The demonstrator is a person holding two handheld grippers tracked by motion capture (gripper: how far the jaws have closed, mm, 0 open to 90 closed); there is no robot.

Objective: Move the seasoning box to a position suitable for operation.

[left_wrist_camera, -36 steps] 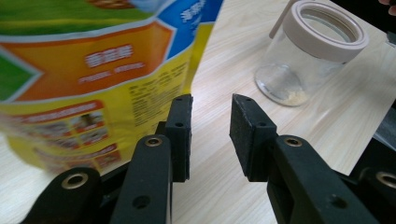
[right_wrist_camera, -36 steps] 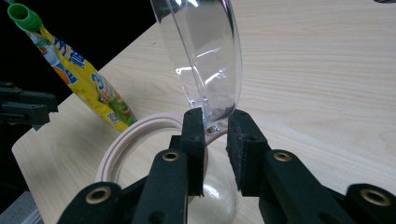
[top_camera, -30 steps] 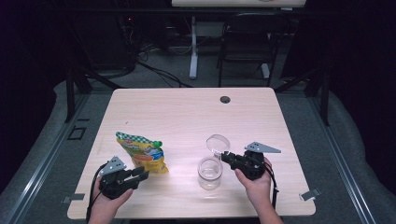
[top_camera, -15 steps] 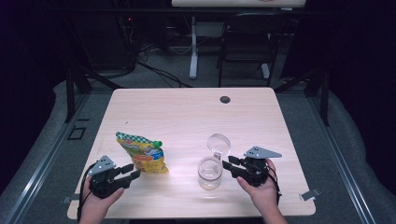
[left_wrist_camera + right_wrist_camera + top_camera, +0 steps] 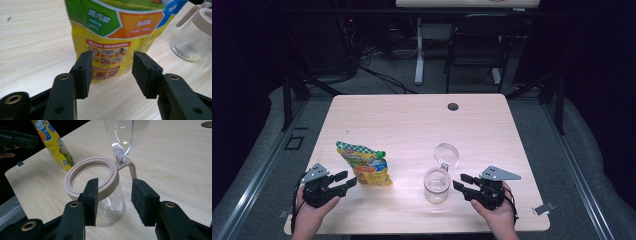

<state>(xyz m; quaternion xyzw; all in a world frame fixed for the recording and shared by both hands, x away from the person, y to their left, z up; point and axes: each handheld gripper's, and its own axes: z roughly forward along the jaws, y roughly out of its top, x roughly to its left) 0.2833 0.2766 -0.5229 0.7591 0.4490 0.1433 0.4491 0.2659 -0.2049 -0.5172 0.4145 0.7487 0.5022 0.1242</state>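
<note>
At a light wooden desk (image 5: 412,120), a person works two tools over a snack pouch (image 5: 364,163) and a clear glass jar (image 5: 436,185). The left hand-held gripper (image 5: 347,179), at about eight o'clock on the desk in the high view, points toward the pouch at its two o'clock and stands just beside it without touching. Its jaws have just been opening and now stand spread, with nothing pinched between them; in the left gripper view the pads (image 5: 83,73) frame the lower part of the yellow, green and orange pouch (image 5: 120,37), which stands upright a little beyond them on the wood.

The right hand-held gripper (image 5: 462,182), at about five o'clock on the desk, points at nine o'clock toward the jar. Its jaws too have just been opening and are spread apart; in the right gripper view the pads (image 5: 145,200) flank the near side of the jar (image 5: 107,205) below its beige collar (image 5: 91,176), and do not press on the glass. The jar's clear hinged lid (image 5: 126,133) is flipped up and back, away from the mouth.

A dark round grommet hole (image 5: 453,106) sits near the desk's far edge at twelve o'clock. The pouch and the jar stand near each other, apart.
</note>
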